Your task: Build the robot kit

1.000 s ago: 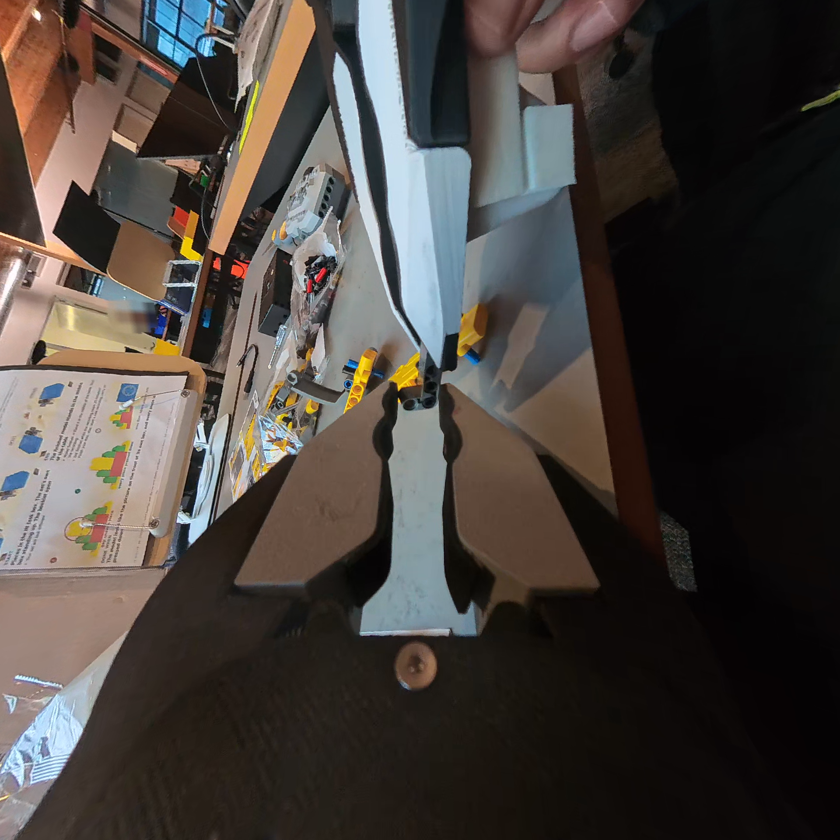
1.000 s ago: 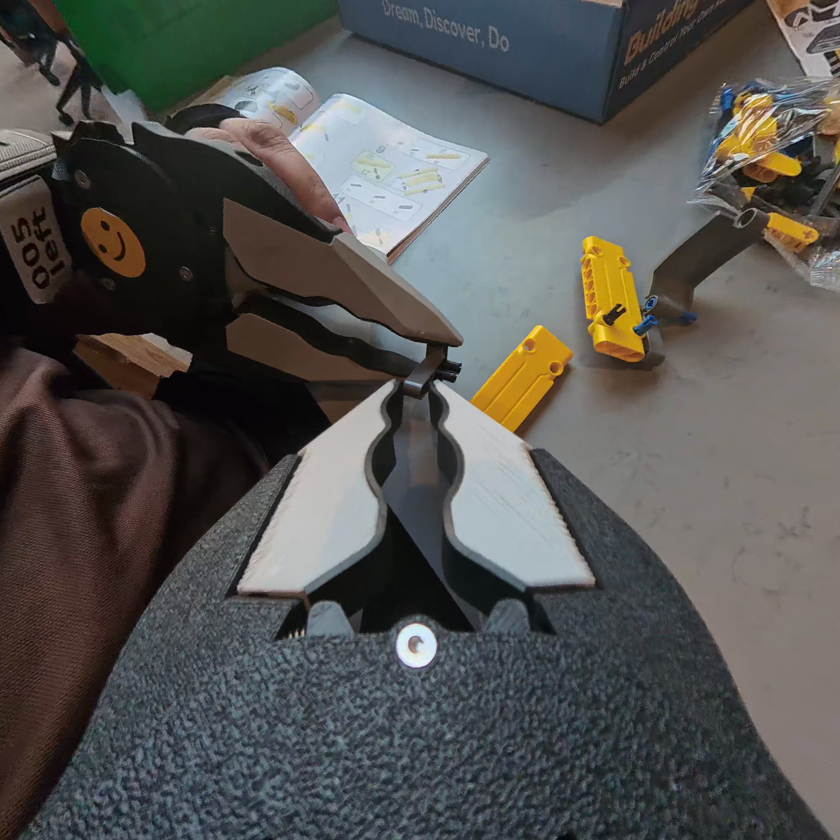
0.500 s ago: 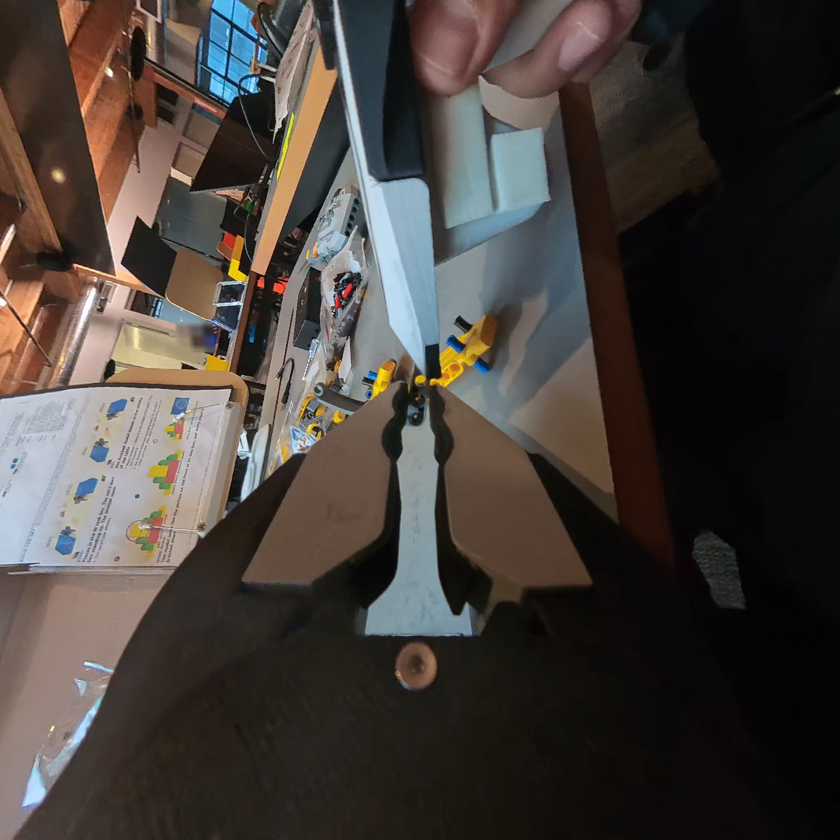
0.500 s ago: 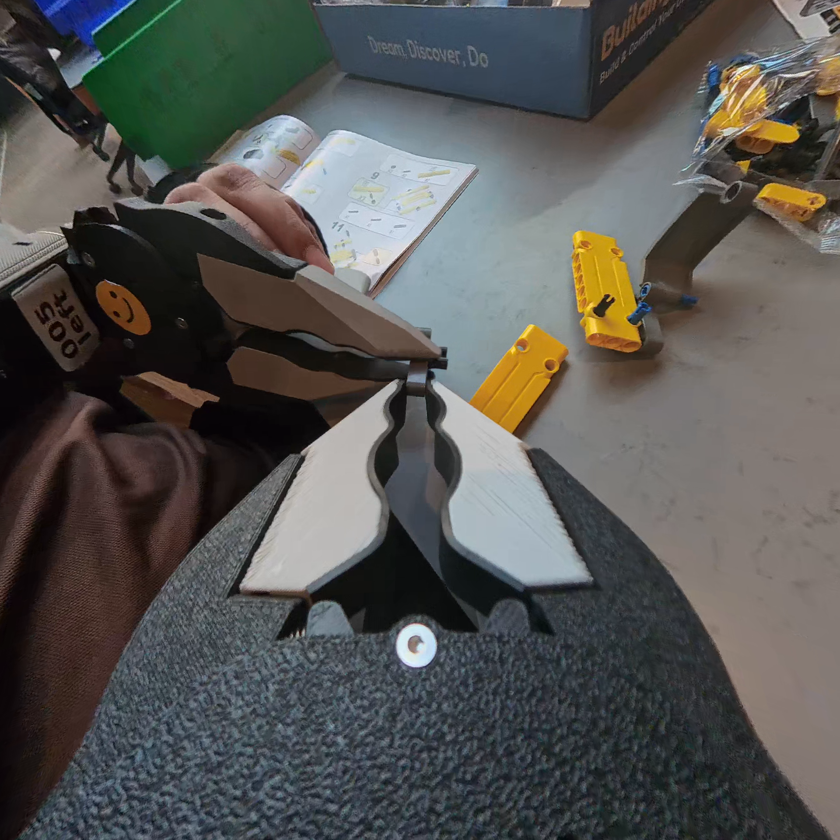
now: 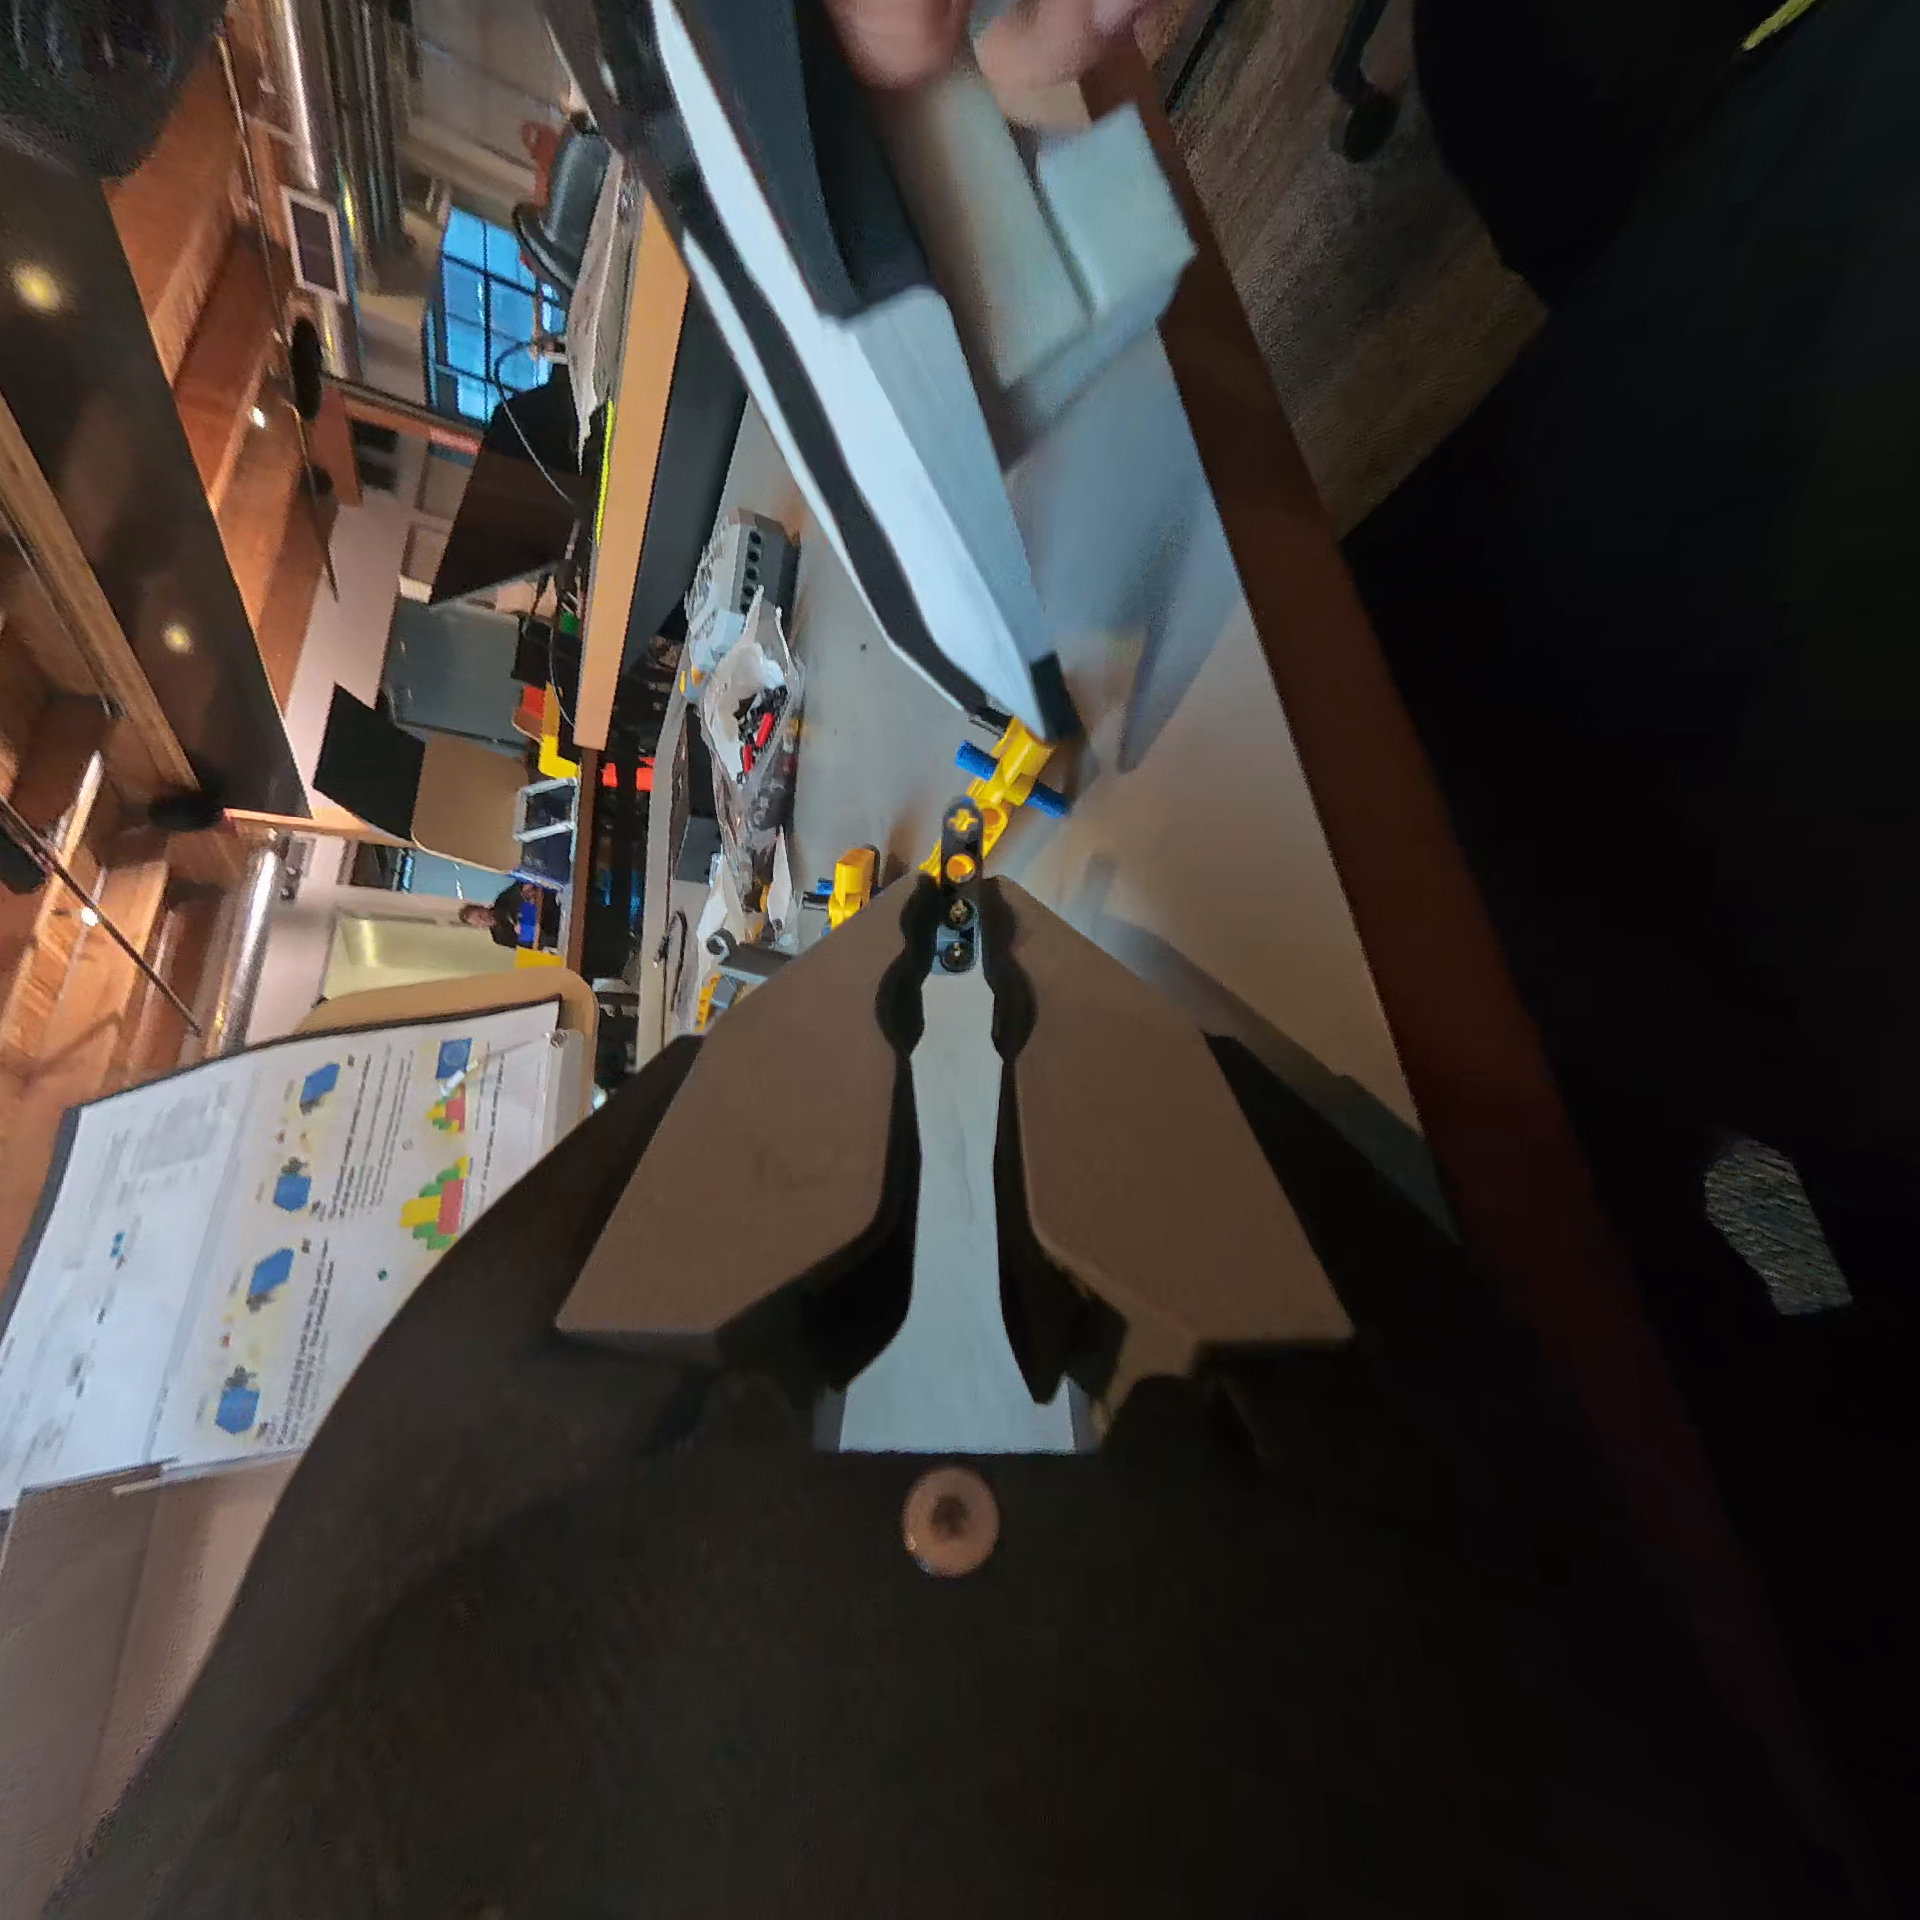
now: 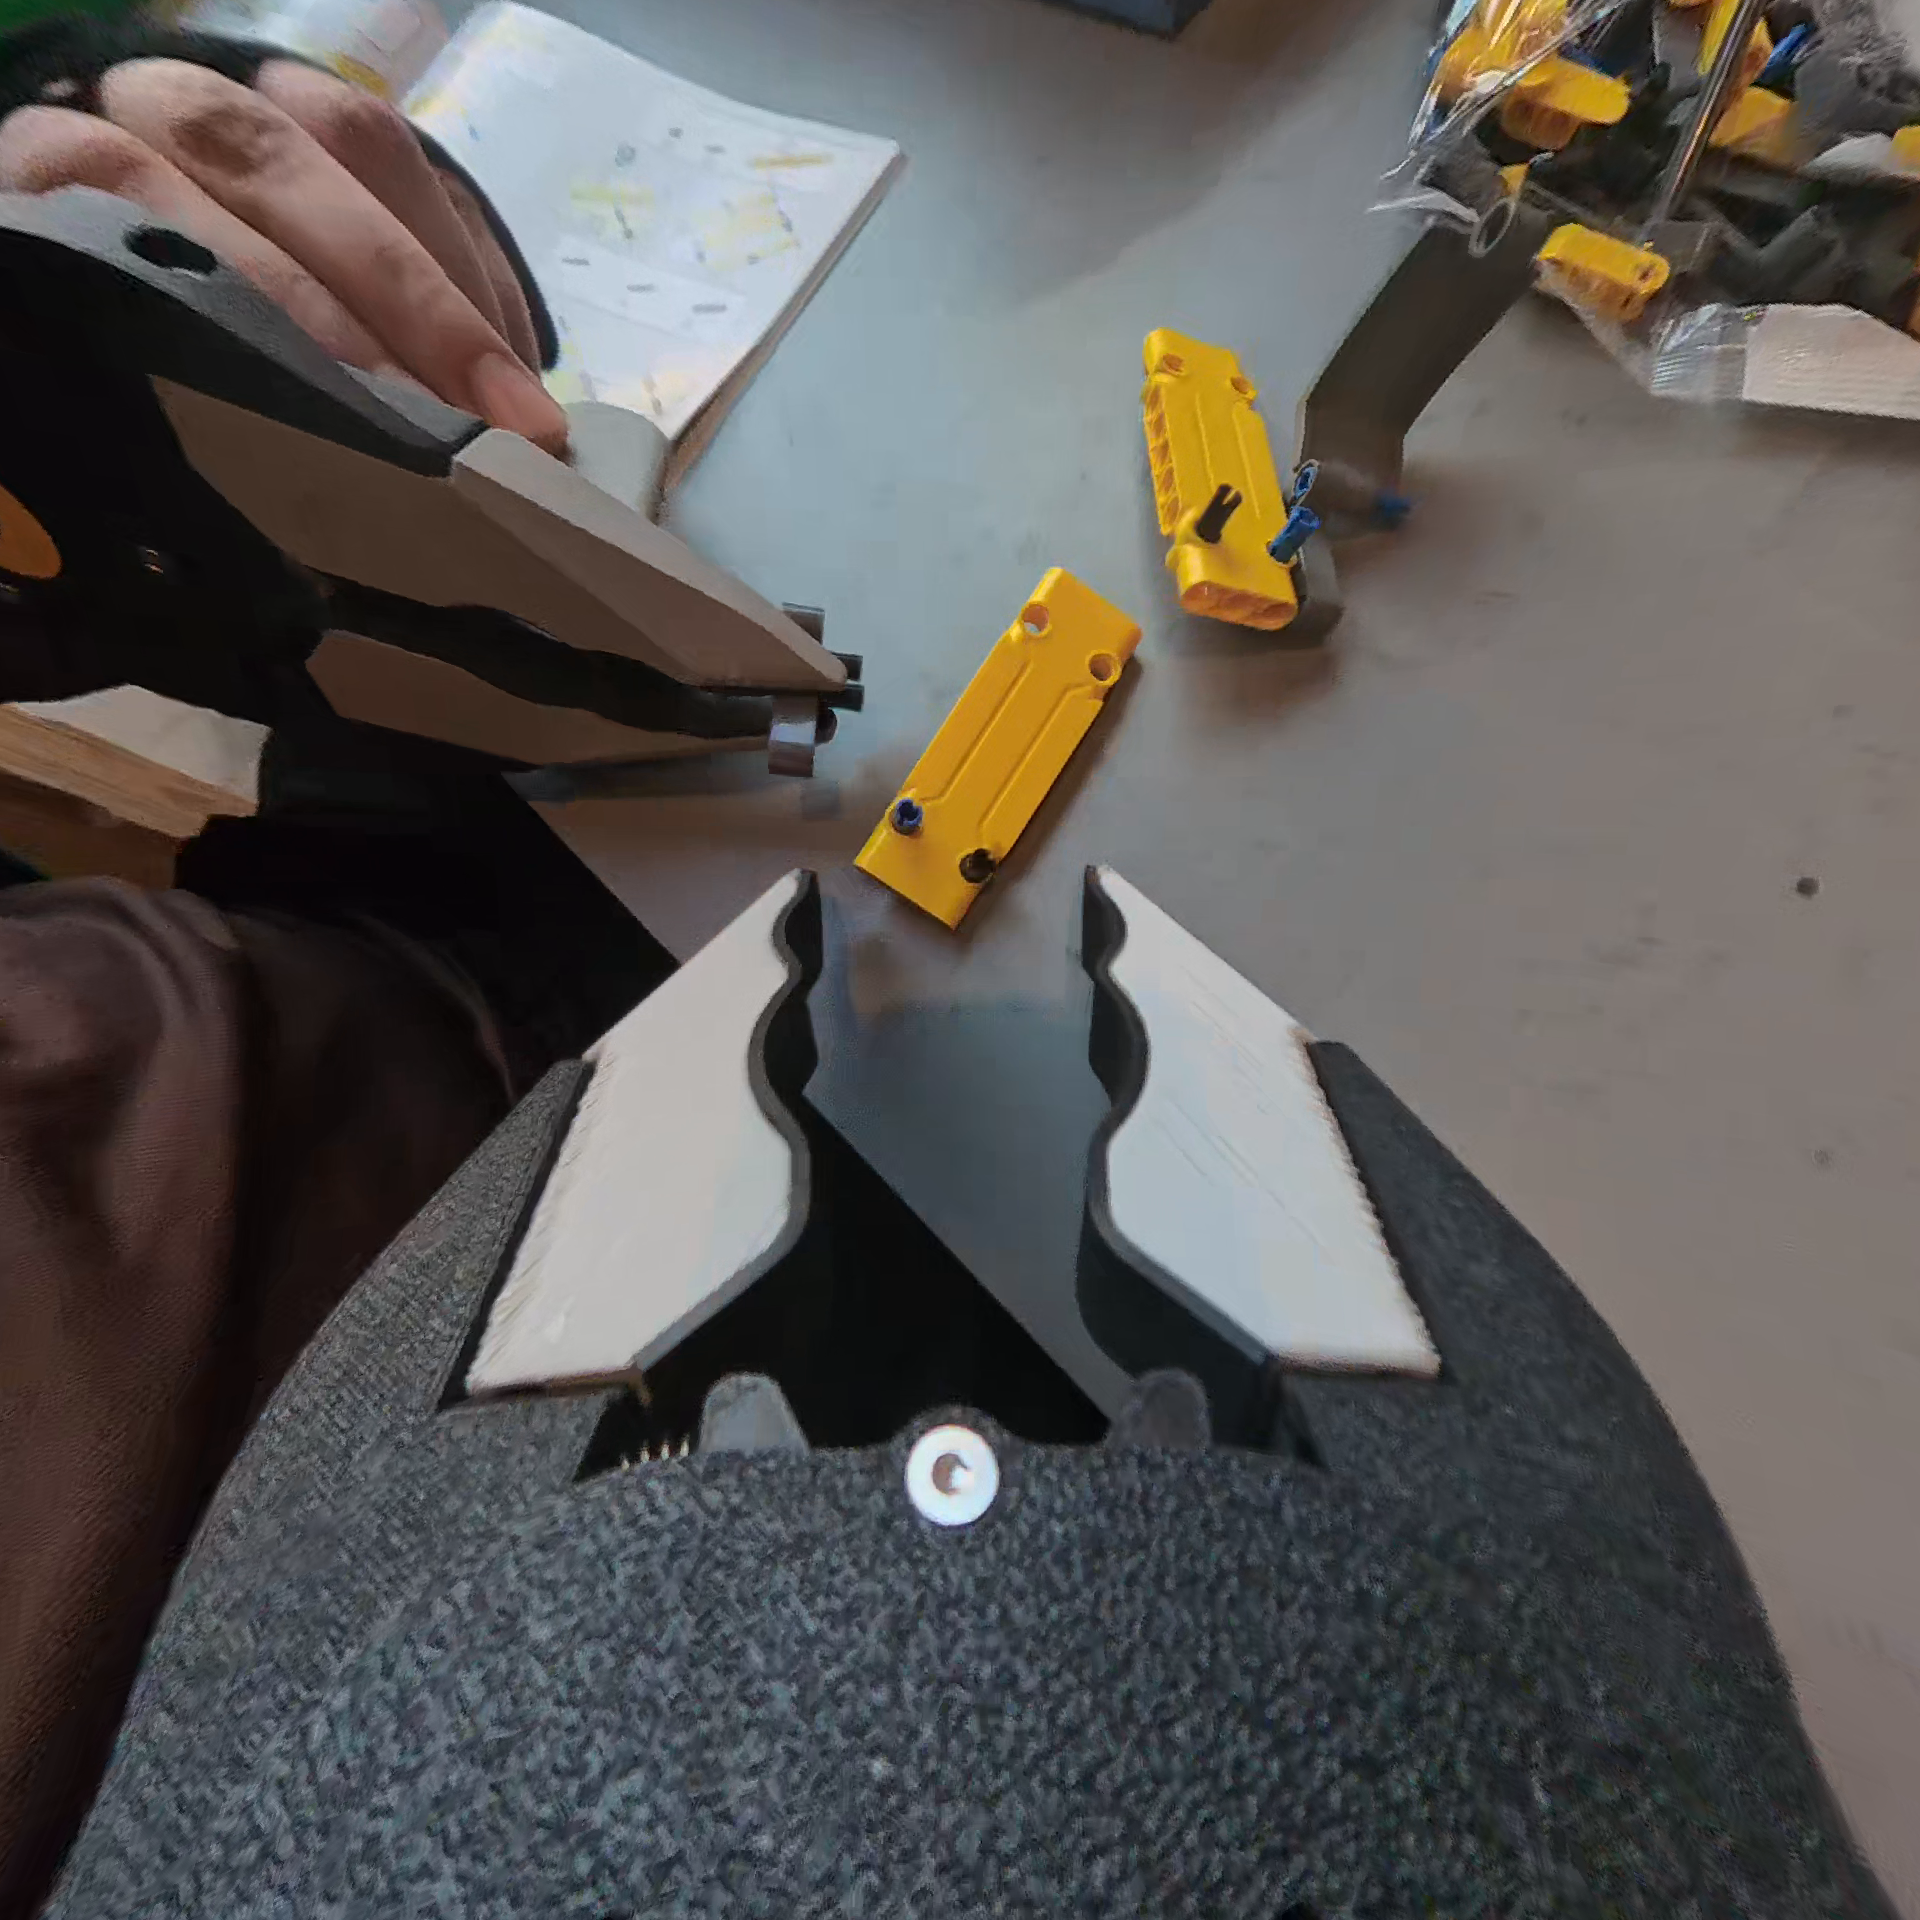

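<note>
Presently: left gripper pinching a small dark beam; right gripper spread wide and empty above a yellow panel.

The left gripper (image 5: 956, 914) has its fingers pressed together on a short dark grey beam (image 5: 957, 891) with holes, which sticks out past the tips; in the right wrist view the same beam (image 6: 798, 717) is held clear above the grey table (image 6: 1558, 935). The right gripper (image 6: 948, 896) carries nothing. Directly ahead of its tips, close by, lies a flat yellow panel (image 6: 1003, 743) bearing a blue pin and a black pin at its near end; its long axis runs away and to the right. The right gripper is the nearer to it. A second yellow assembly (image 6: 1216, 499) lies farther off, well apart.
</note>
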The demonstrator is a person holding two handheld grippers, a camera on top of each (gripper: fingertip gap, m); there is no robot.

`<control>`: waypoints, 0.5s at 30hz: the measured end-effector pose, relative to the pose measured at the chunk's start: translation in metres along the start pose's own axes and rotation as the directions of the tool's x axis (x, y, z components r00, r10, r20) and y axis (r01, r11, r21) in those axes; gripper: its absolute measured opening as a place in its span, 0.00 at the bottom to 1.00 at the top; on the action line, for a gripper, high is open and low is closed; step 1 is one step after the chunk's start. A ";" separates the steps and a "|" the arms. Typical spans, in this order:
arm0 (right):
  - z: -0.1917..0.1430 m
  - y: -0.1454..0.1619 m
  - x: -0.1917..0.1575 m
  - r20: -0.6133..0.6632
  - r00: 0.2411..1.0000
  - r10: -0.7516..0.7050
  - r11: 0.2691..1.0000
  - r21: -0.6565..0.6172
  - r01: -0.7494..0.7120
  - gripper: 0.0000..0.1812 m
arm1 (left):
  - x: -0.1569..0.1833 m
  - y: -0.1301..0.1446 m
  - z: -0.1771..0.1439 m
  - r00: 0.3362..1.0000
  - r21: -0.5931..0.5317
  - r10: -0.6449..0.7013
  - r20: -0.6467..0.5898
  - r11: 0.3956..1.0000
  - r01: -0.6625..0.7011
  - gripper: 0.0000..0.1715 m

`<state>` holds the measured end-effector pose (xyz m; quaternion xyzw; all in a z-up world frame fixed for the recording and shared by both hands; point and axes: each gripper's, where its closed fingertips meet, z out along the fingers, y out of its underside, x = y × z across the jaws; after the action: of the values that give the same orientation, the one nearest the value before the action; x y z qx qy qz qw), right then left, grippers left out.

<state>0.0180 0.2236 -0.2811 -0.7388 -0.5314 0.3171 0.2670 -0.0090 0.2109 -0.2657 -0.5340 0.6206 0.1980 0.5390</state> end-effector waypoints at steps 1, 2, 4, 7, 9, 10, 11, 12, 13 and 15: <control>0.003 -0.001 0.003 -0.045 0.999 -0.025 1.000 -0.005 0.025 0.28 | 0.000 -0.001 0.000 1.000 0.010 0.020 0.002 1.000 -0.020 0.03; 0.005 -0.003 0.005 -0.071 0.996 -0.045 0.999 -0.007 0.044 0.28 | 0.001 -0.002 0.000 0.999 0.024 0.044 0.007 0.999 -0.044 0.03; 0.012 -0.007 0.003 -0.057 0.997 -0.045 0.999 -0.009 0.044 0.28 | 0.002 -0.004 0.000 0.996 0.051 0.086 0.011 0.995 -0.086 0.03; 0.018 -0.009 -0.002 -0.010 1.000 -0.020 1.000 -0.010 0.020 0.24 | -0.001 -0.003 -0.001 0.996 0.059 0.085 0.020 0.995 -0.086 0.03; 0.017 -0.008 -0.006 0.035 0.999 -0.007 1.000 -0.005 0.007 0.19 | -0.003 -0.002 -0.002 0.997 0.062 0.074 0.025 0.995 -0.075 0.03; 0.017 -0.007 -0.009 0.071 0.997 0.006 1.000 -0.001 -0.006 0.17 | -0.003 -0.002 -0.003 0.997 0.067 0.069 0.026 0.995 -0.070 0.03; 0.016 -0.007 -0.011 0.100 0.995 0.023 1.000 0.003 -0.024 0.16 | -0.004 -0.003 -0.003 0.998 0.075 0.061 0.025 0.995 -0.063 0.03; 0.015 -0.007 -0.013 0.125 0.992 0.028 1.000 0.008 -0.029 0.16 | -0.004 -0.004 -0.003 0.998 0.083 0.053 0.022 0.995 -0.055 0.03; 0.015 -0.007 -0.014 0.148 0.989 0.016 1.000 0.012 -0.018 0.16 | -0.003 -0.006 -0.004 0.999 0.094 0.045 0.013 0.995 -0.046 0.03; 0.014 -0.007 -0.014 0.180 0.984 -0.007 1.000 0.005 0.006 0.16 | -0.001 -0.006 -0.005 0.999 0.110 0.036 -0.005 0.993 -0.036 0.03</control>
<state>0.0003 0.2129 -0.2827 -0.7046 -0.5553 0.3829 0.2204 -0.0059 0.2055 -0.2608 -0.4930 0.6419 0.1714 0.5617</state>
